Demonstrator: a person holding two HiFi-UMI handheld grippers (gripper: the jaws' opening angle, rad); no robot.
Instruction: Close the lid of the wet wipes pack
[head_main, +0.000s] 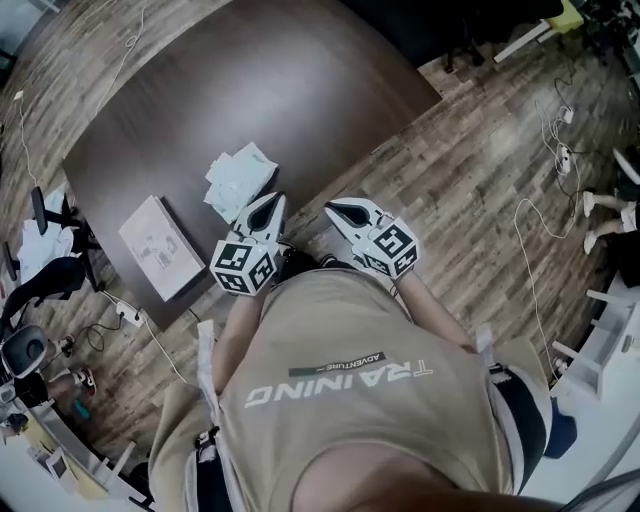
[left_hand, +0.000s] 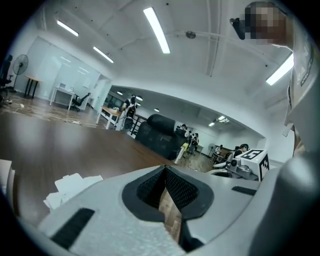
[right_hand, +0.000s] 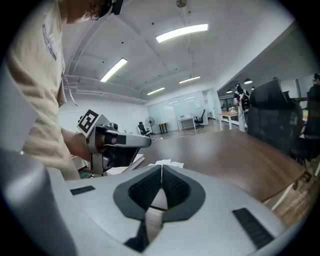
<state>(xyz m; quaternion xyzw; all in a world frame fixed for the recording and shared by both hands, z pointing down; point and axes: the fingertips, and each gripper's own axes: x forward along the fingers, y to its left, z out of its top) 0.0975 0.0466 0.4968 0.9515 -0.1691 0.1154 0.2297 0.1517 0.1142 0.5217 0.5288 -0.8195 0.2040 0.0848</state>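
Hovering left gripper (head_main: 272, 200) and right gripper (head_main: 333, 208) at the counter (head_main: 250, 80) edge, fingers (right_hand: 145, 187) pinched together, empty. Wet wipes pack (head_main: 240, 180) lies just ahead; my careless press could shove it away.

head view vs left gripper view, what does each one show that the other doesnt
Only the head view: the left gripper's marker cube and the cables trailing over the wood floor.

Only the left gripper view: the ceiling light strips, the dark sofa and distant people at desks.

Both: the brown table, the white wipes pack lying on it, the right gripper and the left gripper. Only the gripper view shows the left jaws together with nothing between them.
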